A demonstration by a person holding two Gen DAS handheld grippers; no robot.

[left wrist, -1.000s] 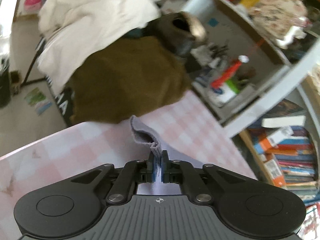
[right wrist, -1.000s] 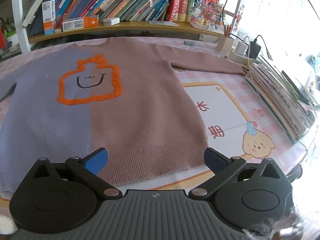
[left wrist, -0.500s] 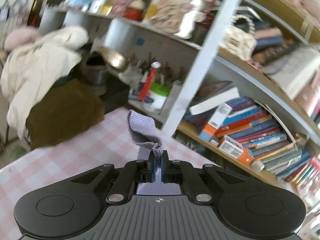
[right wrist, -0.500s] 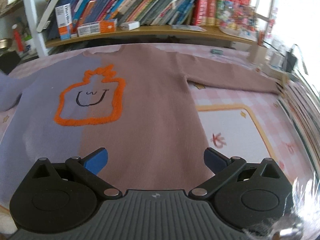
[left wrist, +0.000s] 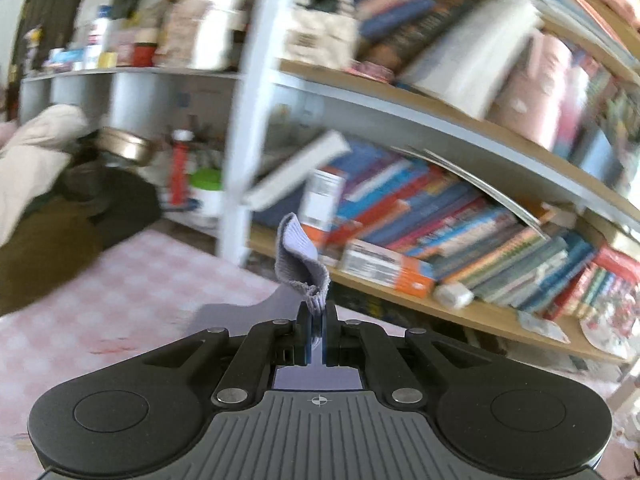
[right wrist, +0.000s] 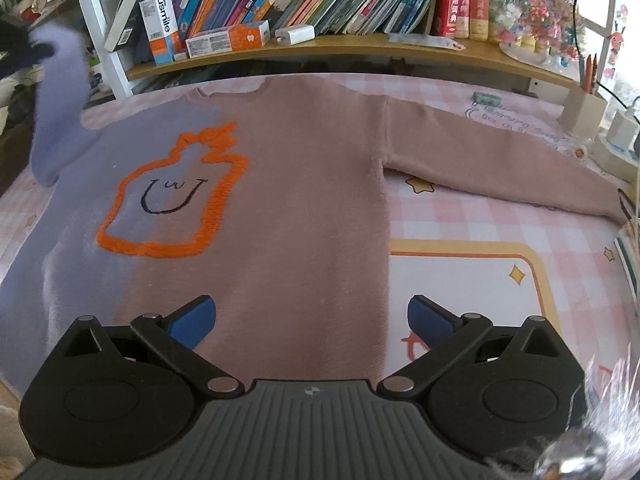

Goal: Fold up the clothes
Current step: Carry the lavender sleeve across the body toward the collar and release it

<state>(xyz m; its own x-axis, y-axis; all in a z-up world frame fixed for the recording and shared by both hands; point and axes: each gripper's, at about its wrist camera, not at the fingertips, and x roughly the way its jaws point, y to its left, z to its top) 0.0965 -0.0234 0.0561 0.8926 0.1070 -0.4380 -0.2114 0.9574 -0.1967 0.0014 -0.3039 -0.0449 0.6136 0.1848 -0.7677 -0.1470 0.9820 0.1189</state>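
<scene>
A sweater (right wrist: pixel 288 208), lavender on its left half and dusty pink on its right with an orange outlined figure, lies flat on the pink checked tablecloth (right wrist: pixel 500 232). Its pink sleeve (right wrist: pixel 500 164) stretches out to the right. The lavender sleeve (right wrist: pixel 60 92) is lifted at the far left, its ribbed cuff (left wrist: pixel 300 256) pinched in my left gripper (left wrist: pixel 317 332), which is shut on it above the table. My right gripper (right wrist: pixel 312 318) hovers open over the sweater's lower body, with nothing between its blue fingertips (right wrist: pixel 192 316).
A bookshelf (right wrist: pixel 320 46) full of books and boxes runs along the table's far edge. A wooden pen holder (right wrist: pixel 580 110), a charger and cables sit at the right end. A cream jacket (left wrist: pixel 32 164) and a dark brown garment lie off the table's left end.
My left gripper has carried the lavender cuff up and rightward, from facing the clothes pile to facing the bookshelf. My right gripper has moved forward over the sweater, staying open.
</scene>
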